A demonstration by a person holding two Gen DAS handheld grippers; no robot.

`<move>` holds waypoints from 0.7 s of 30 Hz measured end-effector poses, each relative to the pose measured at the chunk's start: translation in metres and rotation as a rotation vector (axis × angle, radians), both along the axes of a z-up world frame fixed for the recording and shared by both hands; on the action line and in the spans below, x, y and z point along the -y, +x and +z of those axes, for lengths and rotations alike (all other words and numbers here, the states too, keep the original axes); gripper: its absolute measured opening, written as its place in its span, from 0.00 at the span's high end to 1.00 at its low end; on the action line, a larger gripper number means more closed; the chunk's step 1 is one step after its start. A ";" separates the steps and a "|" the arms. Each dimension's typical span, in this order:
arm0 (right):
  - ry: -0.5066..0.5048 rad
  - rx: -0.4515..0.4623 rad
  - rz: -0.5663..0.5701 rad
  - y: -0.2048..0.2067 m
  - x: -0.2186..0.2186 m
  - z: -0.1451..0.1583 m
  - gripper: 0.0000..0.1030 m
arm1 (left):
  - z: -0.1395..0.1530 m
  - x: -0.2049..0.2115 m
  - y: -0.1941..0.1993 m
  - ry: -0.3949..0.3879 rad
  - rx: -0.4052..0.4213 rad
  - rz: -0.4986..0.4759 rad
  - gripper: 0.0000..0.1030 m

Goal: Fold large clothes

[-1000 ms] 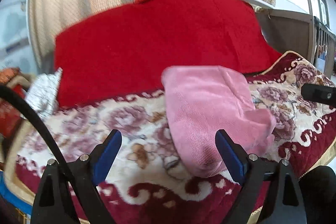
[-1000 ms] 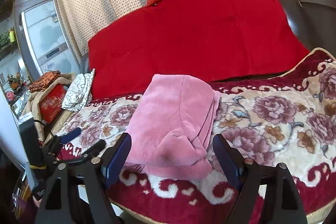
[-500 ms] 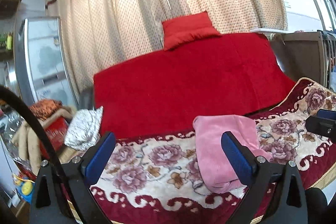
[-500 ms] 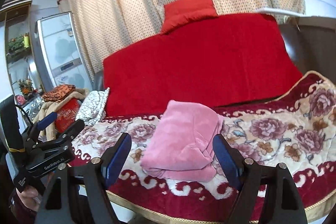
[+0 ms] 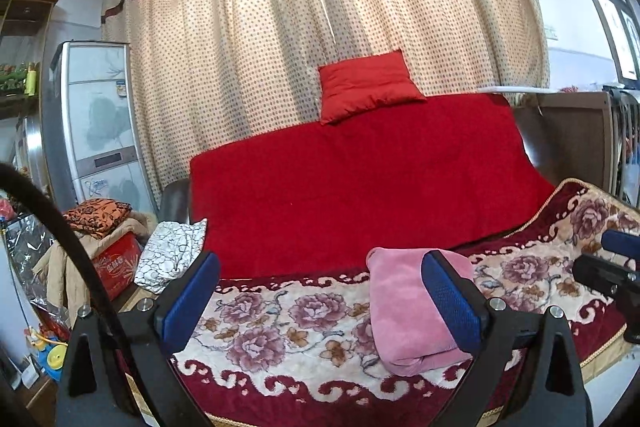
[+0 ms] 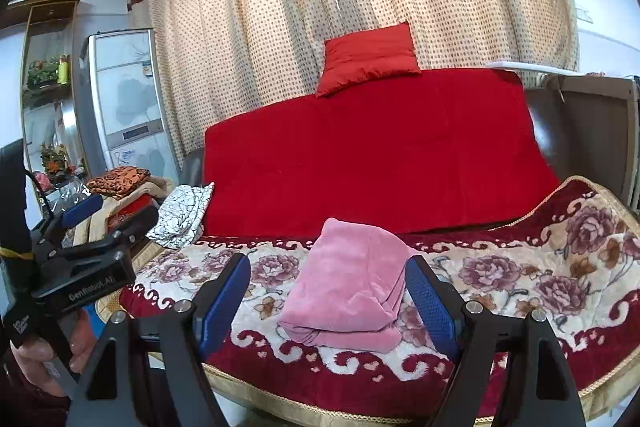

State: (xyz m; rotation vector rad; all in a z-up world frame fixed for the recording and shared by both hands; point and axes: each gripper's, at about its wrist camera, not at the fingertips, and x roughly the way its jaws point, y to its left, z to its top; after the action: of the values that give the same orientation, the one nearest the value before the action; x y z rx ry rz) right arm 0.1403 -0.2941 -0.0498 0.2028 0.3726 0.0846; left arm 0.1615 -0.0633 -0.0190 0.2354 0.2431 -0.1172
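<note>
A pink garment (image 5: 404, 311) lies folded into a compact bundle on the floral blanket (image 5: 288, 323) that covers the sofa seat; it also shows in the right wrist view (image 6: 348, 287). My left gripper (image 5: 320, 299) is open and empty, held back from the sofa front, with the bundle behind its right finger. My right gripper (image 6: 328, 301) is open and empty, also held back, with the bundle framed between its fingers. The left gripper shows at the left edge of the right wrist view (image 6: 108, 219), held in a hand.
A red cover (image 6: 372, 151) drapes the sofa back with a red cushion (image 6: 368, 57) on top. A black-and-white cloth (image 6: 182, 211) lies at the sofa's left end. Boxes and clothes (image 5: 100, 239) pile up left, beside a tall cabinet (image 5: 96, 123). Dotted curtains hang behind.
Both grippers have drawn back and up from the sofa. The pink bundle stays in place and looks smaller and farther away. More of the room has come into view.
</note>
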 end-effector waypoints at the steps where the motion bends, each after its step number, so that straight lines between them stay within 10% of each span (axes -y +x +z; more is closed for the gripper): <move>1: 0.000 0.001 -0.002 -0.002 -0.002 0.002 0.20 | 0.003 -0.002 -0.002 -0.006 0.003 0.002 0.02; 21: -0.023 0.041 0.033 -0.034 -0.030 0.029 0.20 | 0.028 -0.027 -0.023 -0.062 0.012 0.085 0.02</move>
State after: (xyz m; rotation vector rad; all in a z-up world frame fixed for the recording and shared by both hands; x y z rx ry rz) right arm 0.1064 -0.2644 -0.0210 0.1717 0.3357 0.1167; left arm 0.1388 -0.0360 0.0092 0.1634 0.2372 -0.0389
